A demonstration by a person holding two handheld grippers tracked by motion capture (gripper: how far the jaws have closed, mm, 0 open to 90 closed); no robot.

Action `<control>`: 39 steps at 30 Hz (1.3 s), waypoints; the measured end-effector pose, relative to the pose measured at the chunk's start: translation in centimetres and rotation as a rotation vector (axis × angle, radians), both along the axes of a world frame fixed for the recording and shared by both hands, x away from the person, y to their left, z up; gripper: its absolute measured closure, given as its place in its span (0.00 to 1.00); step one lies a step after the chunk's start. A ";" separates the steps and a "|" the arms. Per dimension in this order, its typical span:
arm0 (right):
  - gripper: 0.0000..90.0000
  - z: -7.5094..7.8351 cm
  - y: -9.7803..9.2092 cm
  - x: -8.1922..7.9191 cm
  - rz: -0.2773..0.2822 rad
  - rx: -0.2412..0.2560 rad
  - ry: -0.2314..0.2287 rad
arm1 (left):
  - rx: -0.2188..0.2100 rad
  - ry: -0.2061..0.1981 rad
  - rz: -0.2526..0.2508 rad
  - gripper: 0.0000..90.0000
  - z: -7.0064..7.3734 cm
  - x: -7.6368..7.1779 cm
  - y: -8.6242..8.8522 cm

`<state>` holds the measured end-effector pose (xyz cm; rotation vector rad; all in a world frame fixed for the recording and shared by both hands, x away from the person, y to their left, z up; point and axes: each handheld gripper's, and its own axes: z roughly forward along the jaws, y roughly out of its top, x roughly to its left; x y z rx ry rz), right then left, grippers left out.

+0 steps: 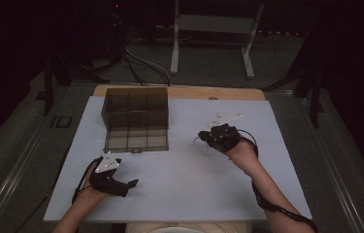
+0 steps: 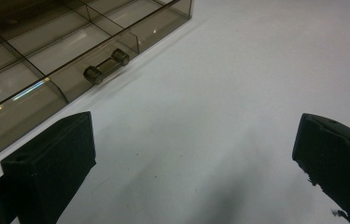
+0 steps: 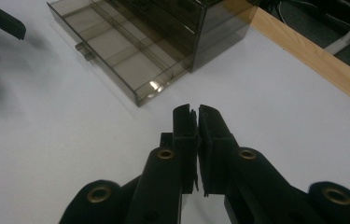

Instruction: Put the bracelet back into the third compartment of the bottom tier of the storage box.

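Drawer (image 1: pixel 136 138) of smoky organiser pulled open at table's left-centre; left gripper (image 1: pixel 121 185) wide-jawed near its handle (image 2: pixel 106 66), right gripper (image 1: pixel 208 138) pinched shut, apparently empty; advise square, centred approach to handle.

One smoky drawer cabinet (image 1: pixel 136 114) with one drawer (image 1: pixel 136 139) pulled open, one white table (image 1: pixel 184 170) and two grippers are counted.

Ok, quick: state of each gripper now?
Left gripper: open, holding nothing, near the drawer box.
Right gripper: jaws closed; whether anything is pinched cannot be told.
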<state>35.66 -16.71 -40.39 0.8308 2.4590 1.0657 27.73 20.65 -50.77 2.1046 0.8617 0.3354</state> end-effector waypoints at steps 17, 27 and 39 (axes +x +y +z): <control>0.96 1.0 2.4 1.3 0.029 -0.006 -0.016 | -0.006 -0.005 -0.011 0.01 0.1 -0.1 -0.1; 0.96 1.6 3.9 2.2 0.047 -0.008 -0.026 | -0.006 -0.006 -0.011 0.01 0.1 -0.1 0.0; 0.96 1.9 5.3 3.0 0.061 -0.009 -0.029 | -0.005 -0.007 -0.013 0.01 0.1 -0.1 -0.1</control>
